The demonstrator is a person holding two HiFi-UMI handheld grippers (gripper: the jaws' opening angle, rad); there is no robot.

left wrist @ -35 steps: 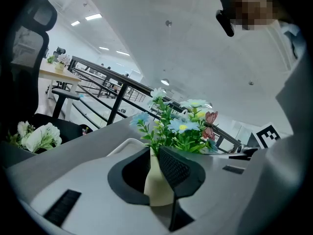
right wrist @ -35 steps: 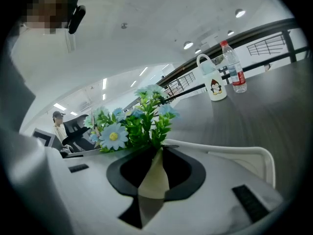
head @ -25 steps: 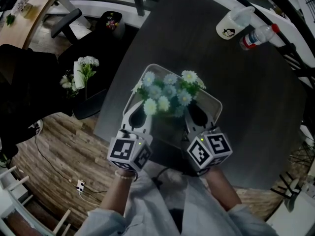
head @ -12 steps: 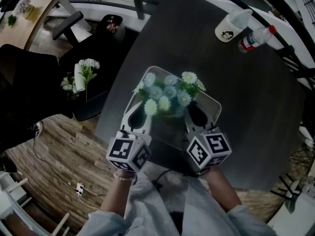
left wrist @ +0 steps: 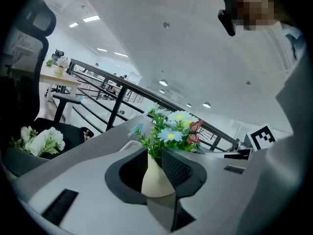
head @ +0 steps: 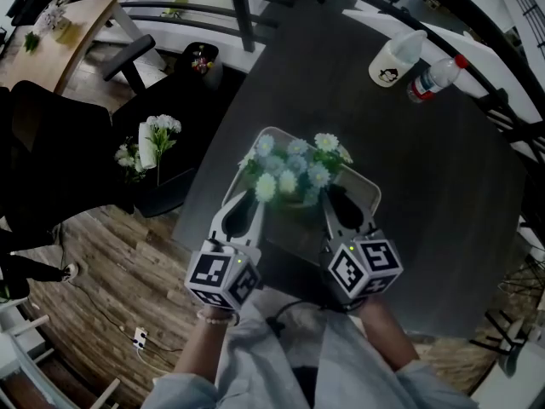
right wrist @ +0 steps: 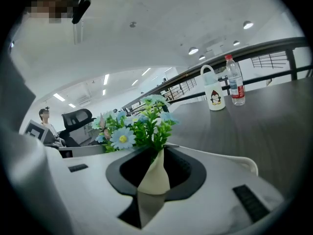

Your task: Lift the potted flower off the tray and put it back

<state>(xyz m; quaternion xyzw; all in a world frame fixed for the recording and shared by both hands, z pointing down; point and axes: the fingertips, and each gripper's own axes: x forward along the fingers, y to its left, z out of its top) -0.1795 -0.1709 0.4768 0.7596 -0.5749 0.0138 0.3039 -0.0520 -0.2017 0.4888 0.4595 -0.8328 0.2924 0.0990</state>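
Note:
The potted flower [head: 294, 169], blue and white blooms in a cream pot [left wrist: 155, 180], stands in the pale tray [head: 368, 187] on the dark table. My left gripper [head: 255, 192] reaches in from the pot's left and my right gripper [head: 334, 196] from its right. In the left gripper view the pot sits in the gap of the left gripper [left wrist: 152, 155]. Its jaws have just been opening, with a dark space beside the pot. In the right gripper view the pot [right wrist: 155, 177] fills the narrow gap of the right gripper [right wrist: 156, 160]. From the head view the blooms hide the pot.
A white mug [head: 392, 62] and a plastic bottle [head: 434, 77] stand at the table's far right. A bunch of white flowers [head: 153, 139] lies on a black chair left of the table. The table's near edge runs just behind the gripper cubes, with wooden floor beyond.
The head view has shifted, so the whole scene sits a little differently in the picture. Both grippers stay at the pot's sides over the tray.

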